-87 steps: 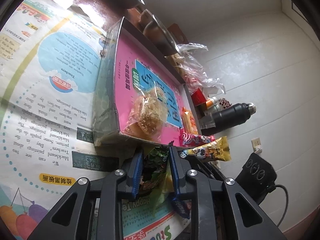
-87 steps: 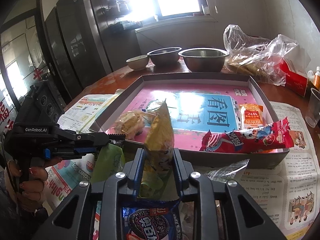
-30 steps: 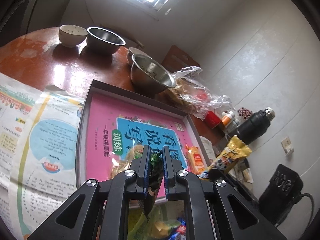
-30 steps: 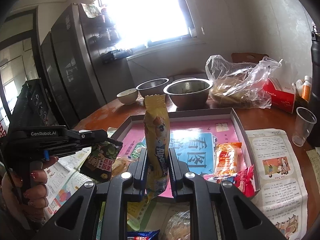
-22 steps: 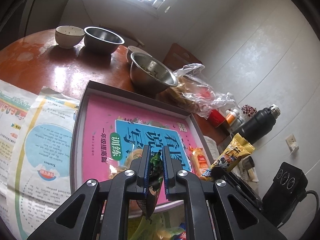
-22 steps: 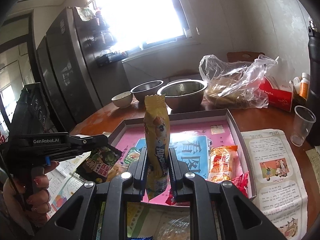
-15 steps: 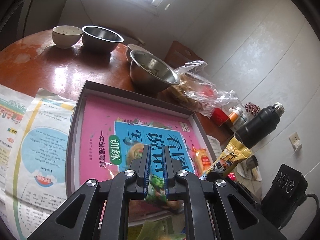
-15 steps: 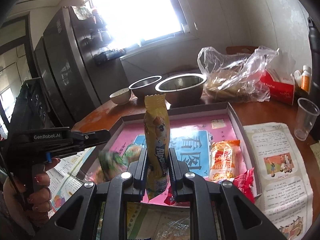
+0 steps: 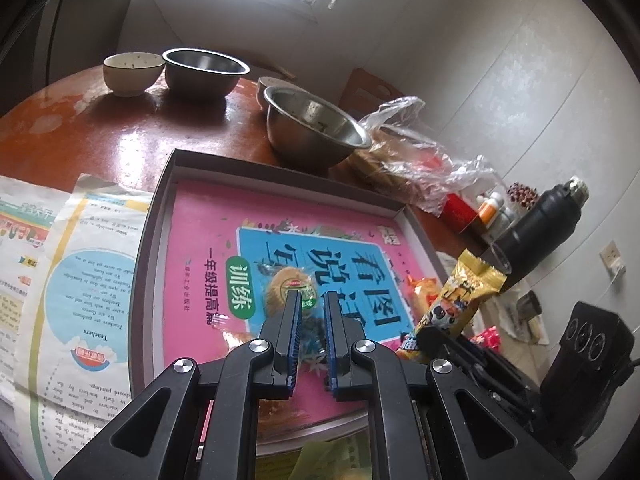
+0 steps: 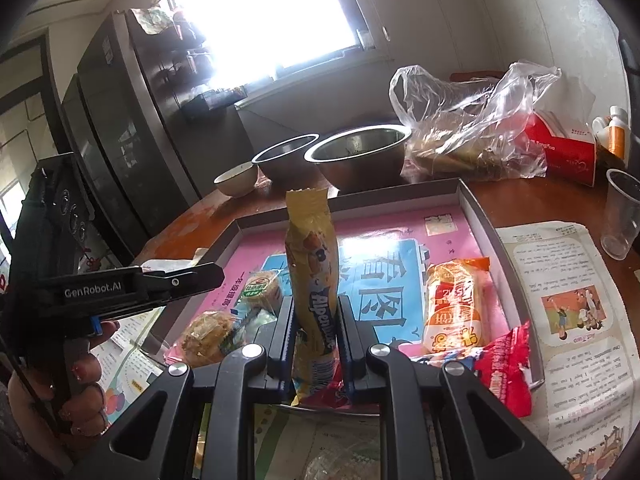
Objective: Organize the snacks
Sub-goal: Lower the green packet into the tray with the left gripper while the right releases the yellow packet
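A grey-rimmed tray lined with a pink booklet lies on the table. My left gripper hovers over its near half, jaws close together with nothing between them. Under it in the tray lie a round cookie with a green label, a crumpled green packet and a wrapped pastry. My right gripper is shut on a yellow candy stick packet, held upright above the tray's near edge. That yellow packet also shows at the right of the left wrist view. An orange packet and a red packet lie on the right side of the tray.
Two steel bowls and a small ceramic bowl stand behind the tray. A plastic bag, a red box and a clear cup are at the back right. A black flask stands farther right. Newspapers flank the tray.
The green packet that the left gripper held has dropped out of its jaws into the tray. Both grippers moved forward and lower over the tray; the right one kept the yellow packet.
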### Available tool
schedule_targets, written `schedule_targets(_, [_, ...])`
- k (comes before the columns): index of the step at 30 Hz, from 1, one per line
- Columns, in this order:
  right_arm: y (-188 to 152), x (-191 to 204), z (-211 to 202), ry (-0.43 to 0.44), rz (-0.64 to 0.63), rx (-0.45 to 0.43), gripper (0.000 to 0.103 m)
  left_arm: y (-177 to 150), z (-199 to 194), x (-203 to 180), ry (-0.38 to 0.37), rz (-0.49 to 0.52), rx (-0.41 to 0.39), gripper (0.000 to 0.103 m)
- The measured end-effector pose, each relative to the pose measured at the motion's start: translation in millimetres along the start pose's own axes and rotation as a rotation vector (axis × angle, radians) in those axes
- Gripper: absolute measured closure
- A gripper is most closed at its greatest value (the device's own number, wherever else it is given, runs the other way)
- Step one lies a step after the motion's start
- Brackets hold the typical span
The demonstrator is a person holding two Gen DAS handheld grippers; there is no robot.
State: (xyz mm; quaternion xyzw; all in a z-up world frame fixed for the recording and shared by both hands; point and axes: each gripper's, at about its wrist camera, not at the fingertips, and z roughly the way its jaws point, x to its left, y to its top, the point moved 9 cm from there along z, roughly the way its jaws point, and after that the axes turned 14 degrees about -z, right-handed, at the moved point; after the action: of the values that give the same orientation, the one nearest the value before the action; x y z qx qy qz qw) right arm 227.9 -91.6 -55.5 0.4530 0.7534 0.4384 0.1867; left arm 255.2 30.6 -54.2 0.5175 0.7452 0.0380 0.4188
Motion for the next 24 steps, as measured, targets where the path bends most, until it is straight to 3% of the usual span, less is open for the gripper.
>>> schedule_targets(8, [-3.6,-2.2,5.2,-0.010,0.006,0.022,0.083,-9.7,4.6,5.2,0.056,0.034,0.007,0.092])
schedule_targets(24, [-10.7,-16.0,1.8,-0.034,0.054,0.033,0.080,-18.2,3.0,6.1,0.086,0.051,0.004,0.092])
